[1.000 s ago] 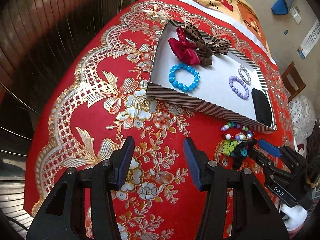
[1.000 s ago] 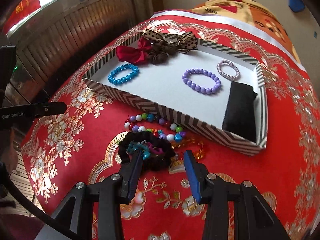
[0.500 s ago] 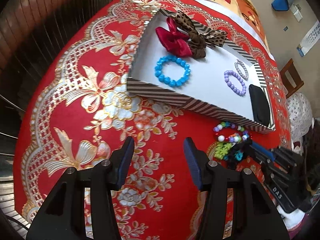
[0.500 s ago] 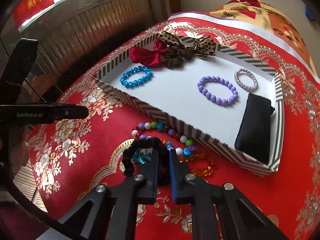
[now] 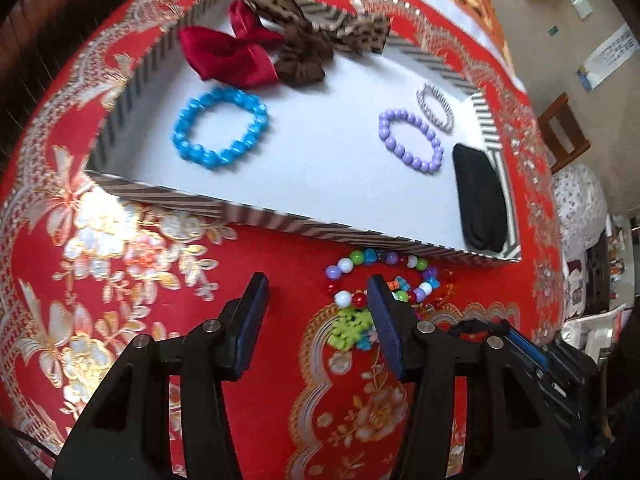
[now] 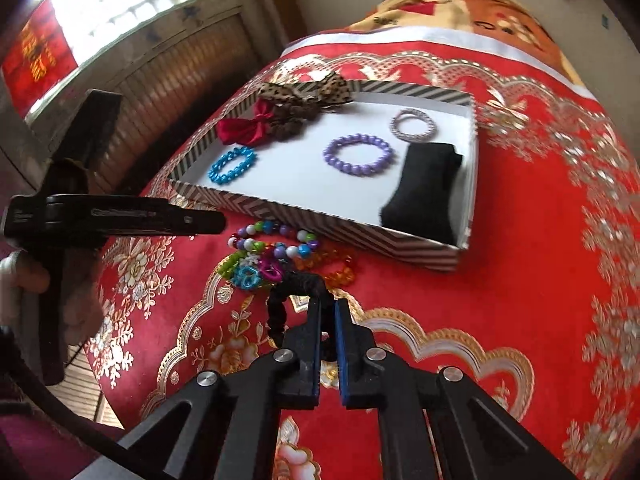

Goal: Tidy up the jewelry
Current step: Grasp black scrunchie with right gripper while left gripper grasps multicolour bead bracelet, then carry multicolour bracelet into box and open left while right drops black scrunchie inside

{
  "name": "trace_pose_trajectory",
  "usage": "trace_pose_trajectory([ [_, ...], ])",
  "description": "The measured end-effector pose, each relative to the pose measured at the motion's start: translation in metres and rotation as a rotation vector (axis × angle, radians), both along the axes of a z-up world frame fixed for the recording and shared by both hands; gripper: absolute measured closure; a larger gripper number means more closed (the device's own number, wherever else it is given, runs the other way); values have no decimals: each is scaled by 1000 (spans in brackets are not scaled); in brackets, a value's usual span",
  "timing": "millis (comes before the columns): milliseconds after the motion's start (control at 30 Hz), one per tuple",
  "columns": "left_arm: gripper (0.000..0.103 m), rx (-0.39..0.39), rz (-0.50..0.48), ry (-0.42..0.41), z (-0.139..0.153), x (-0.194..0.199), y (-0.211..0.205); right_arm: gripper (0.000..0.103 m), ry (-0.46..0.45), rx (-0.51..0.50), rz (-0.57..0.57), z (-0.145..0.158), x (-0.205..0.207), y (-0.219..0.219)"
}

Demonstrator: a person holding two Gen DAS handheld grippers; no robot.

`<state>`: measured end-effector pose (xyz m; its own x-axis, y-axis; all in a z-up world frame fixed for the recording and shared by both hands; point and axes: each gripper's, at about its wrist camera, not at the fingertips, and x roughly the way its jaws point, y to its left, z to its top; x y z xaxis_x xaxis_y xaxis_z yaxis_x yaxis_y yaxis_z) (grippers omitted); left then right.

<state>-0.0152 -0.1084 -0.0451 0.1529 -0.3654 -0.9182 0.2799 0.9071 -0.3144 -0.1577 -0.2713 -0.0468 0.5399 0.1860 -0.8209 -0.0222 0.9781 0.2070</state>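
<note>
Right hand-held gripper (image 6: 328,312) clamped on black scrunchie (image 6: 280,304), loop stretched leftward, left hand-held gripper (image 5: 316,312) agape.

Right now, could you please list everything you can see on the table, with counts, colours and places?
tray: one, striped walls, white floor, on the red cloth
bows: one red, leopard-print ones beside it, tray's far corner
blue bracelet: one, inside the tray
purple bracelet: one, inside the tray
silver bracelet: one, beside the purple one
black pouch: one, at the tray's end
loose bead pile: several, multicoloured, on the cloth before the tray
black scrunchie: one, held in the right gripper
tablecloth: one, red and gold
left gripper: open, empty, near the pile
right gripper: shut on the scrunchie
</note>
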Motion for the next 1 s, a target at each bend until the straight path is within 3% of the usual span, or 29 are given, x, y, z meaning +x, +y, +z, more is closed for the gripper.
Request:
trace_pose_trajectory([
  [200, 57, 15, 16, -15, -1, 7, -12, 97, -5, 16, -18, 0, -8, -5],
  [267, 85, 56, -8, -49, -2, 4, -16, 97, -6, 22, -21, -1, -8, -6],
  [367, 95, 87, -43, -88, -5, -1, -13, 97, -14, 28, -17, 1, -6, -6],
  [633, 95, 75, 18, -75, 0, -7, 40, 97, -42, 35, 18, 11, -2, 5],
  [1000, 95, -29, 46, -156, 56, -22, 68, 97, -99, 22, 60, 37, 10, 25],
])
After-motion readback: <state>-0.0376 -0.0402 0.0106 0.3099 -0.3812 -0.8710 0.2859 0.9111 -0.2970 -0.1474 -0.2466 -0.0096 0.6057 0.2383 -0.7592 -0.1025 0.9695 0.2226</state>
